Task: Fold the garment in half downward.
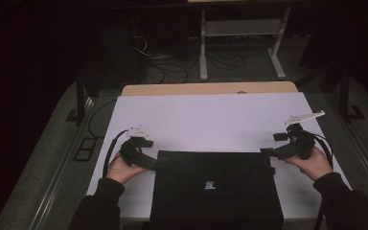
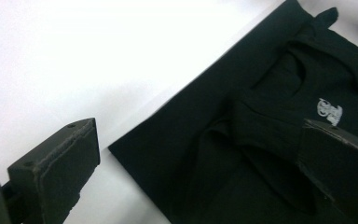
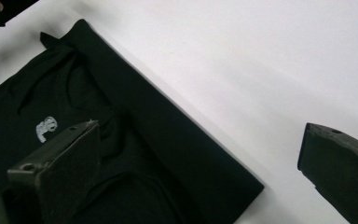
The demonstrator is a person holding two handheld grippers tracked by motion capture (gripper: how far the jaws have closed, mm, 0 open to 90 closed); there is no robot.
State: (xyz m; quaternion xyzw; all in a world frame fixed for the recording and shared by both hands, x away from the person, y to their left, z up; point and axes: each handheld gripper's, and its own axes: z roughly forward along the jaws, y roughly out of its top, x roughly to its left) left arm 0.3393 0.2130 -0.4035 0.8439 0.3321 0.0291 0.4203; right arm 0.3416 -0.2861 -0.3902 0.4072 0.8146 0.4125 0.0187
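Under both gaping tongs, black garment (image 1: 215, 189)

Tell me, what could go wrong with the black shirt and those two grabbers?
1. Both the left gripper and the right gripper are open at the far corners of the folded shirt. They might pinch just the top layer, so the fold could come apart.
2. The shirt lies near the front edge of the white table, so a pull toward the person could slide it off.
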